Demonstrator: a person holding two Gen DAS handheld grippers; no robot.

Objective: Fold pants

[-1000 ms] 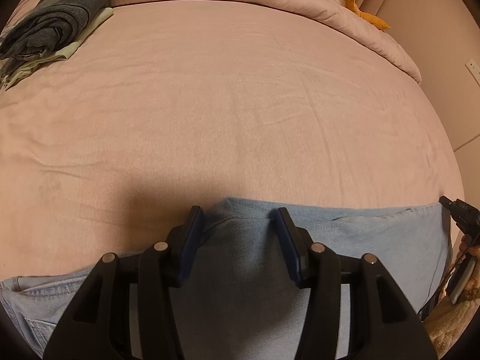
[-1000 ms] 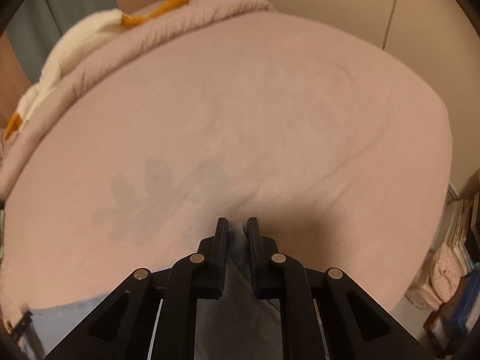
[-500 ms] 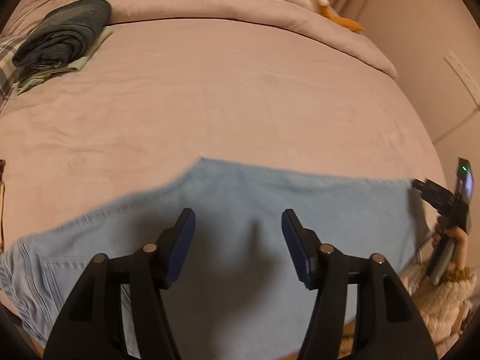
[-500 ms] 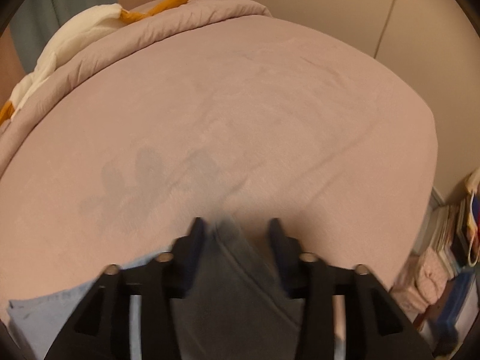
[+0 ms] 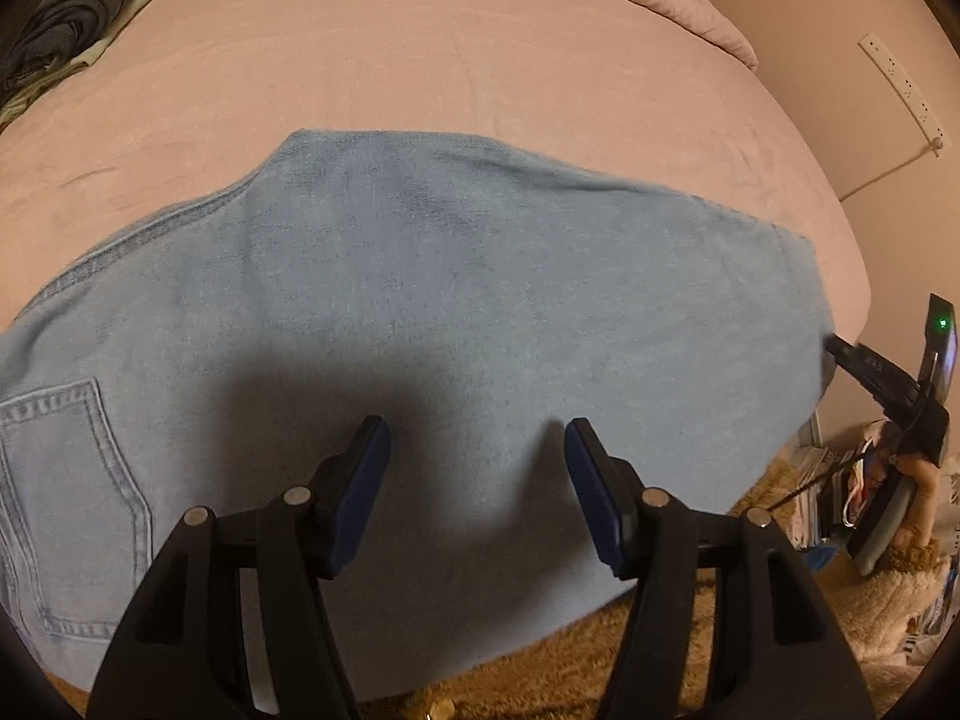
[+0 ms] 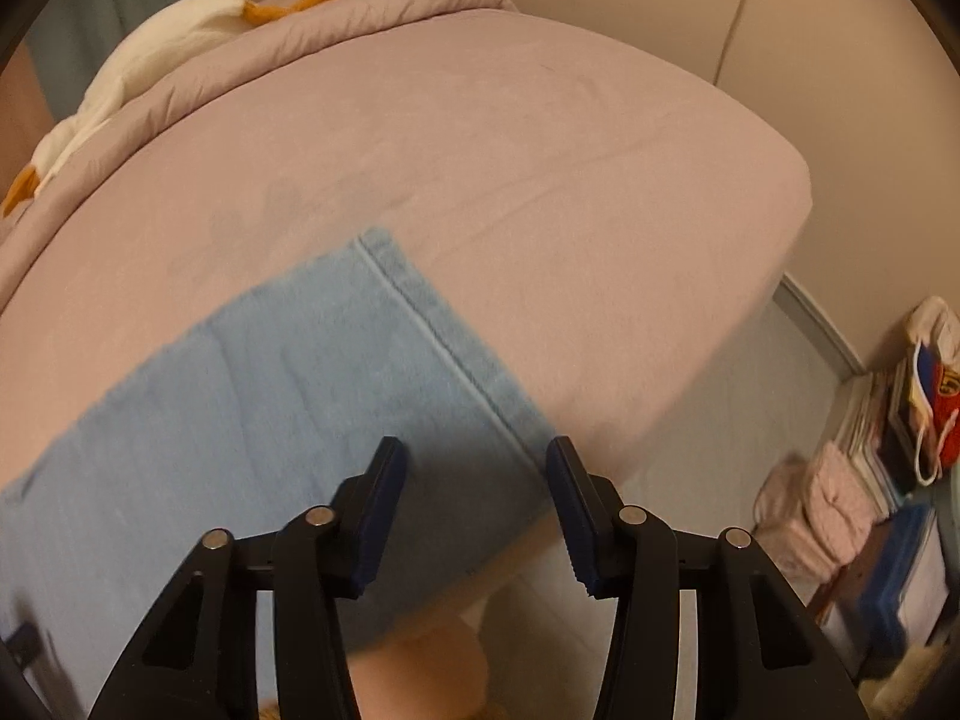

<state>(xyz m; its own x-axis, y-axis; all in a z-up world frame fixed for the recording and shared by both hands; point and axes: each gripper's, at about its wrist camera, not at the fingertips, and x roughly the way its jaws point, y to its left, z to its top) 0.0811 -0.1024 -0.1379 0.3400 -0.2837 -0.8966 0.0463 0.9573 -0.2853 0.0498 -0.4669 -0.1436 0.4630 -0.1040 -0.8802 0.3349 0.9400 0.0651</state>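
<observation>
Light blue denim pants point(image 5: 420, 300) lie spread flat across the near edge of the pink bed point(image 5: 420, 60), a back pocket point(image 5: 66, 498) at the left. My left gripper point(image 5: 477, 462) hovers over them, open, nothing between its fingers. In the right wrist view the hemmed leg end point(image 6: 252, 396) runs diagonally and hangs slightly over the bed's edge. My right gripper point(image 6: 477, 480) is above that hem, jaws closing but still apart, pads not pressing the cloth. The right gripper point(image 5: 876, 372) also shows at the far right of the left wrist view.
Folded dark clothes point(image 5: 66, 18) sit at the bed's far left. A white plush goose point(image 6: 150, 42) lies on the rolled duvet at the back. A power strip point(image 5: 900, 84) hangs on the wall. Books and bags point(image 6: 870, 468) stand on the floor; a shaggy rug point(image 5: 540, 660) lies below the bed.
Both grippers have let go of the denim and drawn back toward the bed's near edge. The pants, held bunched a second ago, now lie flat. The right jaws went from shut to apart.
</observation>
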